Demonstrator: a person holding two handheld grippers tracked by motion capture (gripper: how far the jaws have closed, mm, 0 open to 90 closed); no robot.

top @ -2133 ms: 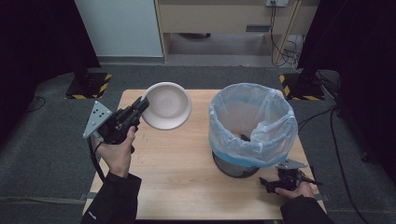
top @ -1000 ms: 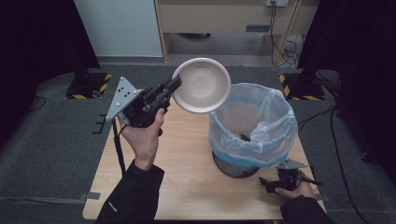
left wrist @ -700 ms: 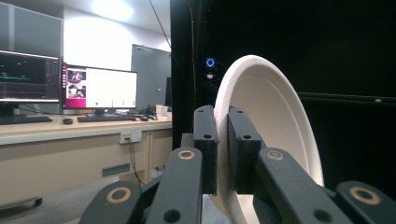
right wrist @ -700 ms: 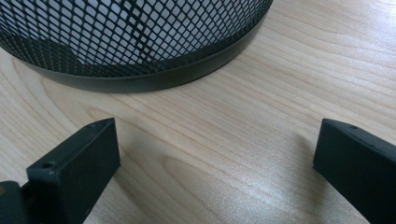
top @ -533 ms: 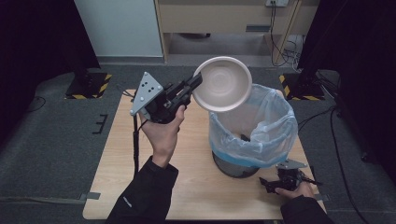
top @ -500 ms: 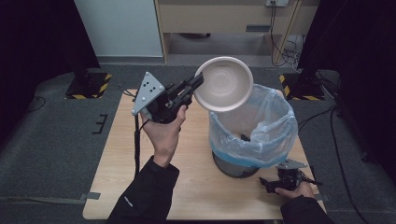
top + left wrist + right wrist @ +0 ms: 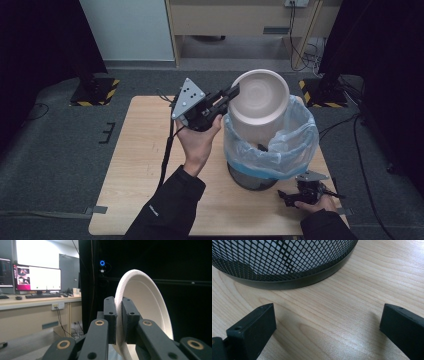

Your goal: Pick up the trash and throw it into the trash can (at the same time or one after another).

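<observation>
Left gripper (image 7: 119,322) clamped on bowl (image 7: 259,101) rim only, tilted over bin (image 7: 270,150) ahead — could slip & miss; right gripper (image 7: 327,325) jaws apart.

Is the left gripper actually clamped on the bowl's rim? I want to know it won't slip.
Touching. In the left gripper view, the left gripper has both pads pressed on the bowl rim, with no gap.

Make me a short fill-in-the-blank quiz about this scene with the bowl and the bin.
1. The left tool grips the bowl by its ____.
2. The bowl is tipped over the ____, which is lined with a blue bag.
3. The right tool rests on the table with its jaws ____.

Missing words: rim; bin; open
</observation>
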